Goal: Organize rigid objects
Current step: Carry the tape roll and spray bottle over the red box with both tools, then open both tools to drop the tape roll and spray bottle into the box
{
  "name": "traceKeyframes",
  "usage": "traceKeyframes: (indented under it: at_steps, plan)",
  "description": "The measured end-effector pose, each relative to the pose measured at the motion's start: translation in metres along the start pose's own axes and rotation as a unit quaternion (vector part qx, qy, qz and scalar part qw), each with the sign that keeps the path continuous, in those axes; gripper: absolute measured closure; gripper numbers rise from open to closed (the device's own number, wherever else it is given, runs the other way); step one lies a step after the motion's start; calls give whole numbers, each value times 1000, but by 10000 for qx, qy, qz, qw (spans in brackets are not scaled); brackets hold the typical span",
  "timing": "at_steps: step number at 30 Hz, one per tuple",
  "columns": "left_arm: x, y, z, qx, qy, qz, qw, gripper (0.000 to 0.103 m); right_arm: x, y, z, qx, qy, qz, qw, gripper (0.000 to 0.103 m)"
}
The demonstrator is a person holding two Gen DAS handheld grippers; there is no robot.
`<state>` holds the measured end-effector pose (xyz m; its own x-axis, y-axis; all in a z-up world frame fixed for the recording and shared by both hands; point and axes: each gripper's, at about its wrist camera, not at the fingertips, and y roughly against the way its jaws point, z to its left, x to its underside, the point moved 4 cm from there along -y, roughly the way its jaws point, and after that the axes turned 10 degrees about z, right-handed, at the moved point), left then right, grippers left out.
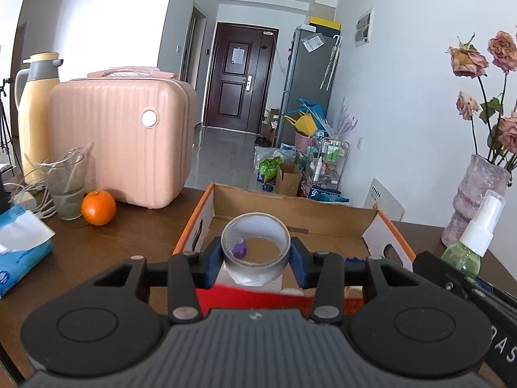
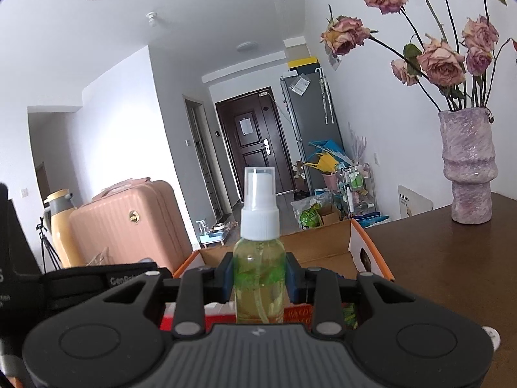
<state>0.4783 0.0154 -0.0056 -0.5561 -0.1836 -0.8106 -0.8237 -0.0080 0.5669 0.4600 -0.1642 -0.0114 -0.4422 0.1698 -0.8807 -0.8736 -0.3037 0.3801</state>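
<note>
The left tongs (image 1: 257, 260) point forward and a little downward over the near end of the cardboard box (image 1: 292, 205), their blue pads pressed on either side of a tape roll (image 1: 255, 245). The roll stands on edge with its hole facing the camera, held clear above the box floor. Through the hole a small purple thing (image 1: 240, 248) shows; I cannot tell what it is.

Just to their right, the right tongs (image 2: 258, 278) point nearly level, clamped on a spray bottle (image 2: 259, 258) held upright, its white cap up and greenish liquid inside. They too hang at the box's near end, over a red packet (image 2: 197, 318) lying there.

The box sits on a dark wooden desk (image 1: 139, 236). To its left stand a pink case (image 1: 122, 142), an orange (image 1: 98, 207), a glass (image 1: 66, 186) and a yellow flask (image 1: 37, 110); a tissue pack (image 1: 19, 252) lies nearer. To the right stands a vase (image 2: 468, 168) of dried roses.
</note>
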Motion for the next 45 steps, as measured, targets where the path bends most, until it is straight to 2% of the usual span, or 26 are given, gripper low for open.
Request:
traceKeyframes:
  at_steps: [9, 19, 30, 38, 39, 41, 43, 45]
  plan:
    - [-26, -48, 0, -71, 93, 78, 9999, 59, -30, -51, -9, 48, -214, -20, 9998, 73]
    - [-45, -104, 8, -306, 60, 295, 9991, 59, -40, -122, -16, 195, -224, 456, 9985, 73]
    - [-42, -144, 7, -641, -195, 616, 9959, 59, -41, -173, -24, 401, -351, 1052, 9930, 73]
    - [-33, -153, 9, -731, -268, 767, 9940, 58, -28, -186, -26, 494, -282, 1397, 9886, 73]
    - [-33, -153, 9, -732, -273, 780, 9939, 58, -26, -187, -26, 517, -266, 1443, 9878, 73]
    - [-32, -154, 10, -788, -267, 812, 9932, 48, -24, -189, -26, 567, -268, 1552, 9859, 71]
    - [-32, -154, 10, -811, -272, 788, 9932, 43, -25, -188, -27, 587, -322, 1533, 9859, 70]
    - [-33, -152, 12, -830, -236, 756, 9934, 32, -26, -183, -30, 639, -306, 1448, 9869, 68]
